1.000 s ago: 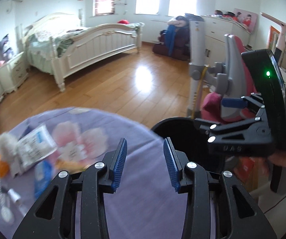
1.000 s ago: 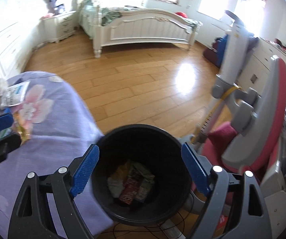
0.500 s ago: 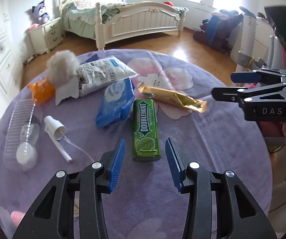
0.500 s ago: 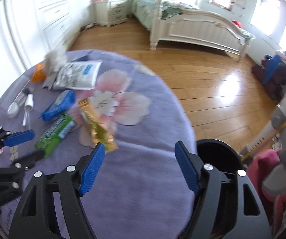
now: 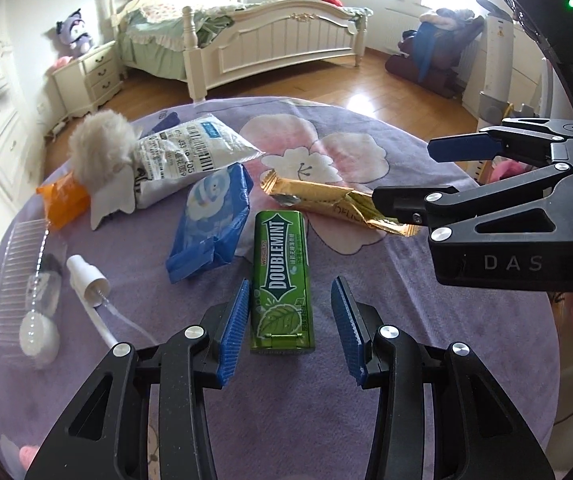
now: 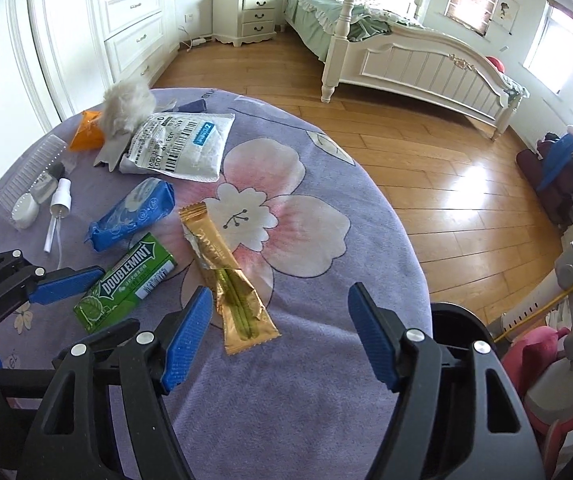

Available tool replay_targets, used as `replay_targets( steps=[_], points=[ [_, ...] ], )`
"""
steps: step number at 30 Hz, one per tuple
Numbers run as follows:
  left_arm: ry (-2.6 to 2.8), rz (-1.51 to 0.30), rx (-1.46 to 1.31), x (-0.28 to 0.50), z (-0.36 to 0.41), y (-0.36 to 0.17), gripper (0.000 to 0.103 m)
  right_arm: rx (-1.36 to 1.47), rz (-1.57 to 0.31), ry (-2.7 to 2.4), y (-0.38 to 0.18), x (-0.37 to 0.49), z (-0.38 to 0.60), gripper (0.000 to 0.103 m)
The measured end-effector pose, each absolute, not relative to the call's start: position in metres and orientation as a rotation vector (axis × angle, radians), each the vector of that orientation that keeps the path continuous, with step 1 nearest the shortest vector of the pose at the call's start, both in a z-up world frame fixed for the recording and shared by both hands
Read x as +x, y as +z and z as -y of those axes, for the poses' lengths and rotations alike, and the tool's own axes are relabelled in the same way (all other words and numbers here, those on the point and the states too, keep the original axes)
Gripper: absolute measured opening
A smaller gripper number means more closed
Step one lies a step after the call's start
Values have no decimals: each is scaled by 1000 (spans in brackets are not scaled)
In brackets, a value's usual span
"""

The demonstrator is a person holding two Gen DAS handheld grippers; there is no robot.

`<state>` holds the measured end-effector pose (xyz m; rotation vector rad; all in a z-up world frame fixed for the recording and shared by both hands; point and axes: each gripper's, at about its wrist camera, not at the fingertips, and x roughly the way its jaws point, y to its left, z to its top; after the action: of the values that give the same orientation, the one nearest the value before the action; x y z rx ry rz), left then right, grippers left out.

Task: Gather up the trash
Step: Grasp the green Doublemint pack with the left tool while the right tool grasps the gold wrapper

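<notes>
Collecting trash, pick-up stage. The left tongs (image 5: 292,322) are standing partly open around the near end of the green Doublemint gum pack (image 5: 281,278), their blue pads flanking it without pressing. The right tongs (image 6: 276,336) are gaping wider above the torn gold snack wrapper (image 6: 228,276), which is lying between the pads, ungripped. Both items are resting on the purple flowered desk (image 6: 306,400). Also waiting there: a blue tissue pack (image 5: 210,224), a white barcoded pouch (image 5: 190,156), an orange packet (image 5: 62,200), a grey fluff ball (image 5: 100,144), a white spray nozzle (image 5: 86,280) and a clear plastic tray (image 5: 18,280). The black bin (image 6: 458,328) is showing at the desk's edge; its contents are out of sight, so most of the job appears left.
</notes>
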<state>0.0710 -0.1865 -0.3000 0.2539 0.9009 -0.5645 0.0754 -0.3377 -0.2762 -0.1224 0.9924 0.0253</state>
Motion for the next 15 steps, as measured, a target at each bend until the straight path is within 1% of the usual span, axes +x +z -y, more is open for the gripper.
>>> replay_targets(
  steps=[7,9,10,12,13,14,15],
  points=[
    [-577,-919,211,75,184,-303,42,-88,-1012,70,-283,78,339,69],
    [-580,-928,201,76,180,-304,33,-78,-1019,93,-285,79,336,67],
    [-588,-933,193,76,179,-305,33,-73,-1024,104,-288,81,335,66],
    [-593,-942,180,77,178,-304,32,-74,-1034,112,-292,85,332,58],
    [-589,-941,184,77,177,-304,32,-69,-1051,129,-296,88,330,49],
    [-588,-940,186,77,176,-303,32,-66,-1069,144,-300,89,328,42],
    [-589,-942,187,76,176,-303,32,-66,-1079,152,-303,91,327,37]
  ],
)
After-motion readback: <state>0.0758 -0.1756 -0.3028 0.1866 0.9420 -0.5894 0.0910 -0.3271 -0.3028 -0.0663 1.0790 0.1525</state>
